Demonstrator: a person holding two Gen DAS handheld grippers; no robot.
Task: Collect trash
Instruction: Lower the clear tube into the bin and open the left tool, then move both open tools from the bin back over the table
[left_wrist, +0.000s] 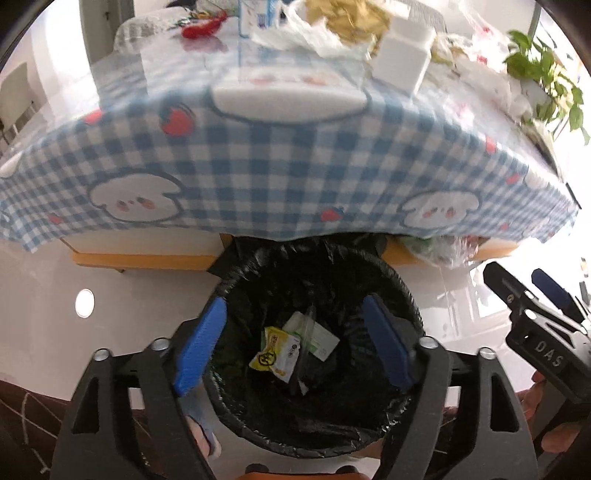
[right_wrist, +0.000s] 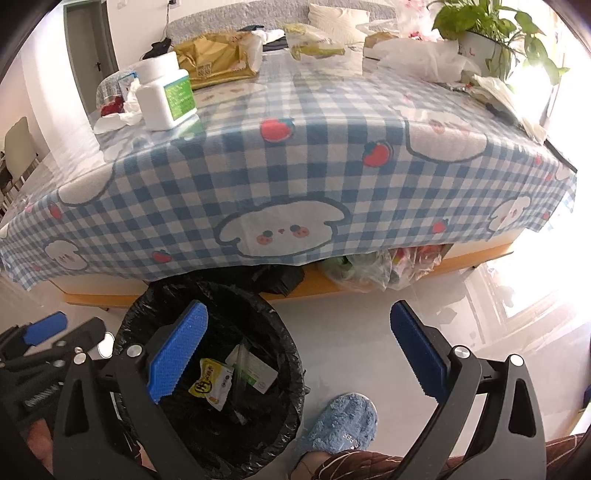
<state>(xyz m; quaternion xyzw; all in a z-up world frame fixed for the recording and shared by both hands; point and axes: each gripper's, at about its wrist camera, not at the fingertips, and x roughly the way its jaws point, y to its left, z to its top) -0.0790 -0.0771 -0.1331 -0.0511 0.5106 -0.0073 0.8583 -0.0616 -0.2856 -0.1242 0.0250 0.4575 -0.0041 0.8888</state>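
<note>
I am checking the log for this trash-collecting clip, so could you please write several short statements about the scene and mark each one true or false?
1. The trash bin is lined with a black bag. True.
2. The bin is empty. False: a yellow wrapper and a white packet lie inside.
3. The left gripper is open above the bin. True.
4. The right gripper grips the white bottle. False: it is open and holds nothing; the bottle stands on the table.
5. A potted plant stands on the table. True.
</note>
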